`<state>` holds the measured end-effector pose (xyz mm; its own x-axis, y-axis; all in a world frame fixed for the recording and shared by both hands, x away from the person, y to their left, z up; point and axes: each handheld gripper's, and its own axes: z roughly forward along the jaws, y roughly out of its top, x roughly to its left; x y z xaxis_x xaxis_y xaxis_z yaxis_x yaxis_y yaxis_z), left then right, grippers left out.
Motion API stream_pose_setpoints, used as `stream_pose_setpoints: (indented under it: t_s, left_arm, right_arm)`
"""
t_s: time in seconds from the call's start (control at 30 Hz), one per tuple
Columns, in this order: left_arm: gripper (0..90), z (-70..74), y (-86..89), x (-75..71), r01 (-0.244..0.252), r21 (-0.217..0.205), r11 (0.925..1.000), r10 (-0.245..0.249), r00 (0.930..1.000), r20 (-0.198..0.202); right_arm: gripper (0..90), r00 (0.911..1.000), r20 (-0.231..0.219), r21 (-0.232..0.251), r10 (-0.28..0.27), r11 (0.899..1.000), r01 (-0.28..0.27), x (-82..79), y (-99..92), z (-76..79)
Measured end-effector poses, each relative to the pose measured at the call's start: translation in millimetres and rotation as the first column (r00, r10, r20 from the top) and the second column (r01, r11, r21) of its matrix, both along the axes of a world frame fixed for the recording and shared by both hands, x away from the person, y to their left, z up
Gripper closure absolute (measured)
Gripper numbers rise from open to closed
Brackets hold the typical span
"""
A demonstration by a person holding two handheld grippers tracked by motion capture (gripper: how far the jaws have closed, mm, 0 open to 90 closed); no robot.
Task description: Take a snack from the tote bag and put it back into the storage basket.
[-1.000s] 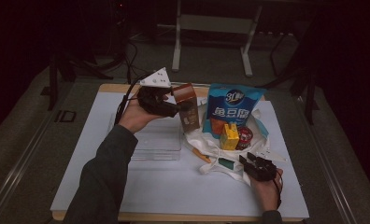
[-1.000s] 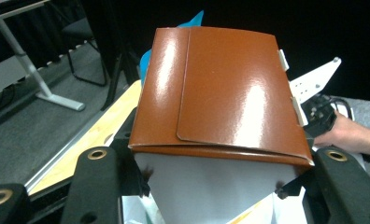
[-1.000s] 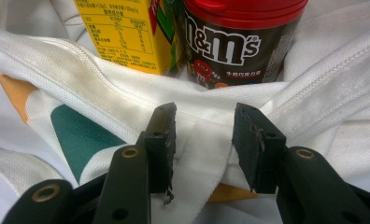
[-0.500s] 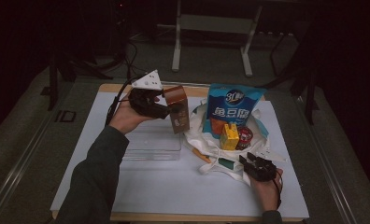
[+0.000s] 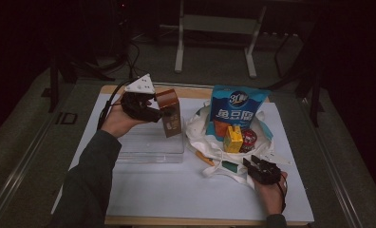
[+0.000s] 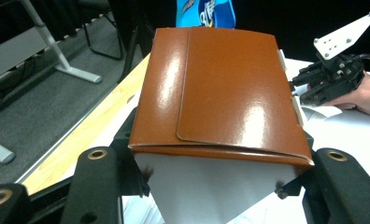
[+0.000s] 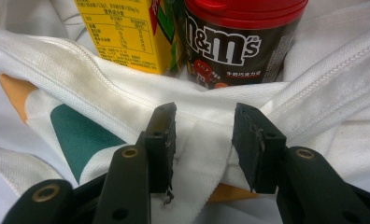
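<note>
Left gripper (image 5: 158, 113) clamps the brown carton (image 5: 170, 113) by its sides, held above the clear tray (image 5: 150, 147), left of the white cloth bag (image 5: 210, 130). Right gripper (image 7: 204, 140), jaws partly apart, straddles a fold of that bag; whether the pads pinch it cannot be told.

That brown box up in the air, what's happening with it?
A person's left hand-held gripper holds the brown carton above the clear tray. The right hand-held gripper sits at the white cloth bag's strap, its jaws on either side of it. Inside the bag stand a blue snack pouch, a yellow carton and a candy jar.
</note>
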<state>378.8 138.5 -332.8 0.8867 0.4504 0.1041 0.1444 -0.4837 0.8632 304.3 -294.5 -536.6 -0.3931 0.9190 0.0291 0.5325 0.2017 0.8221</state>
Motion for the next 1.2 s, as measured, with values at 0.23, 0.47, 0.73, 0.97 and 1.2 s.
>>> stream_pose_setpoints:
  t_s: [0.23,0.47,0.73,0.97,1.2]
  left_arm:
    - [43.1,-5.2,9.5,-0.2,-0.014,0.005,0.9999,0.014,0.9999,-0.009]
    - [43.1,-11.5,17.8,0.7,-0.033,0.027,0.9991,0.034,0.9993,-0.017]
    - [43.0,-17.5,29.2,0.4,-0.043,0.052,0.9978,0.044,0.9986,-0.030]
    - [43.0,-23.9,36.0,-2.2,-0.045,0.087,0.9952,0.048,0.9983,-0.033]
    - [43.0,-30.0,48.2,-4.8,-0.058,0.100,0.9933,0.062,0.9971,-0.044]
  right_arm:
    - [59.2,1.0000,-0.001,0.001,0.000,1.000,0.000,0.0,0.0,0.0]
    - [59.2,1.0000,0.000,-0.004,0.001,1.000,-0.001,-0.2,0.1,0.1]
    - [59.2,1.0000,-0.001,0.000,0.001,1.000,-0.001,0.0,-0.1,0.0]
    - [59.2,1.0000,-0.001,0.000,0.001,1.000,-0.001,0.0,-0.2,0.0]
    - [59.2,1.0000,-0.001,-0.001,0.000,1.000,0.000,-0.1,-0.1,0.0]
